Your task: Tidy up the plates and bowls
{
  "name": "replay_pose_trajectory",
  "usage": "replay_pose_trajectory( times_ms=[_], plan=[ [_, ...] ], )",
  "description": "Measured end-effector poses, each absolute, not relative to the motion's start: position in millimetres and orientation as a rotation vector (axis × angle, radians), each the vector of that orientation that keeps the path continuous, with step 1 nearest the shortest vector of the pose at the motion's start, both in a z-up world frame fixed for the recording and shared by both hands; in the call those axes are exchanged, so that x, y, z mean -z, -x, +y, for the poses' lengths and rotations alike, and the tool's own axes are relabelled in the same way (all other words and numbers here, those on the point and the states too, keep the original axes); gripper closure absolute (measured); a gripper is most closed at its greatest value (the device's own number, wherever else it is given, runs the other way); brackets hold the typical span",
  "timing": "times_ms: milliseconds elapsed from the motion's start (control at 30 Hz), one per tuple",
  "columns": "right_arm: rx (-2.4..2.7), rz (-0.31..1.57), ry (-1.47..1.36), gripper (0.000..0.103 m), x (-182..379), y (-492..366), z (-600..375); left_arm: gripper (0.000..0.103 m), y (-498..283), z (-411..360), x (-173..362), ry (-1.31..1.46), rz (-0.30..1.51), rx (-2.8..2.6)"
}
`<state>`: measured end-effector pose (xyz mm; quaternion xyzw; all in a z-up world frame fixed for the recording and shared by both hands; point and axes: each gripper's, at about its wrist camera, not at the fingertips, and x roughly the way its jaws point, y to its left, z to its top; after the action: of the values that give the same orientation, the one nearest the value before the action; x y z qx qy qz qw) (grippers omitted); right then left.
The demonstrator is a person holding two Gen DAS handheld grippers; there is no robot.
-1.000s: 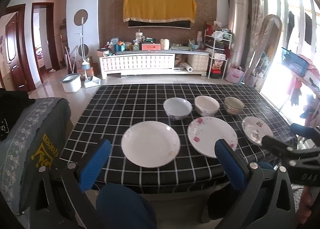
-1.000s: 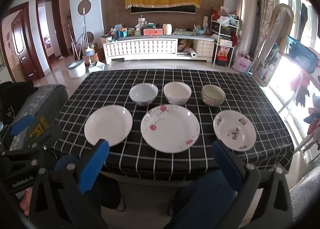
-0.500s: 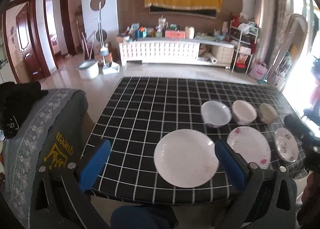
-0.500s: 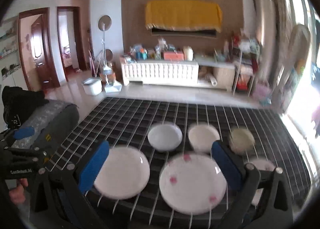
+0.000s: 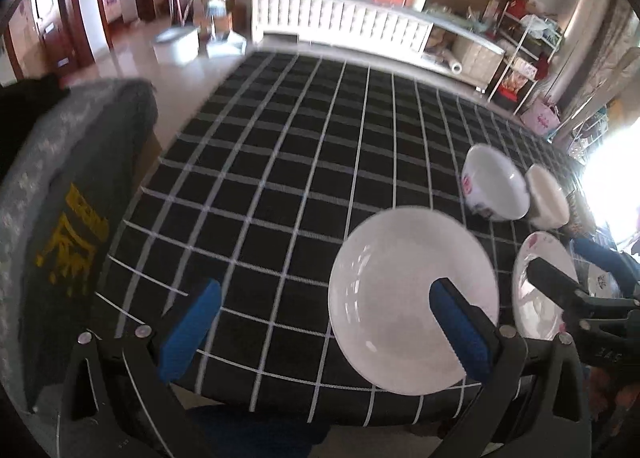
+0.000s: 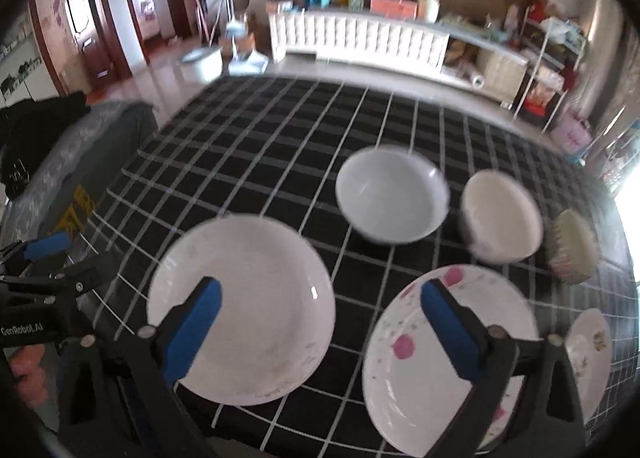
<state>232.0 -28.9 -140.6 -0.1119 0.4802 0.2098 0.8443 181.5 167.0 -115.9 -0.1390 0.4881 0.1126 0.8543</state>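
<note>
On the black checked tablecloth (image 5: 300, 177) lie a plain white plate (image 6: 248, 306), a pink-flowered plate (image 6: 408, 378) and a small patterned plate (image 6: 592, 342). Behind them stand a white bowl (image 6: 392, 197), a cream bowl (image 6: 500, 213) and a patterned bowl (image 6: 572, 246). My right gripper (image 6: 320, 294) hovers over the gap between the white and the flowered plate; its jaws are wide and closing, with nothing held. My left gripper (image 5: 324, 294) is open above the cloth, its right finger over the white plate (image 5: 400, 298). Each gripper shows at the edge of the other's view.
A grey covered seat (image 5: 60, 197) stands against the table's left edge. A white low cabinet (image 5: 340, 25) with clutter runs along the back wall, and a wire shelf rack (image 5: 520, 57) stands at the right. The table's near edge is just below both grippers.
Both grippers have come down and closer to the table, tilting toward it. The dishes now fill more of each view. None of the dishes has moved.
</note>
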Motion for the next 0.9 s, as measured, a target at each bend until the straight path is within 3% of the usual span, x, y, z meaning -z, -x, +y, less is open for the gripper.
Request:
replay_pose_trajectory(
  times_ms=[67, 433, 567, 633, 900],
  plan=[
    [-0.445, 1.046, 0.248, 0.014, 153, -236, -28, 0.003, -186, 167, 133, 0.306, 1.056, -0.214],
    [-0.422, 1.139, 0.280, 0.050, 198, -257, -28, 0.047, -207, 166, 184, 0.361, 1.176, -0.168],
    [-0.422, 1.178, 0.232, 0.063, 206, -260, -32, 0.075, -208, 163, 197, 0.362, 1.212, -0.172],
    [-0.419, 1.206, 0.175, 0.068, 208, -263, -37, 0.077, -207, 165, 200, 0.374, 1.226, -0.184],
    [-0.439, 1.211, 0.171, 0.074, 208, -258, -38, 0.086, -206, 154, 203, 0.364, 1.225, -0.145]
  ],
)
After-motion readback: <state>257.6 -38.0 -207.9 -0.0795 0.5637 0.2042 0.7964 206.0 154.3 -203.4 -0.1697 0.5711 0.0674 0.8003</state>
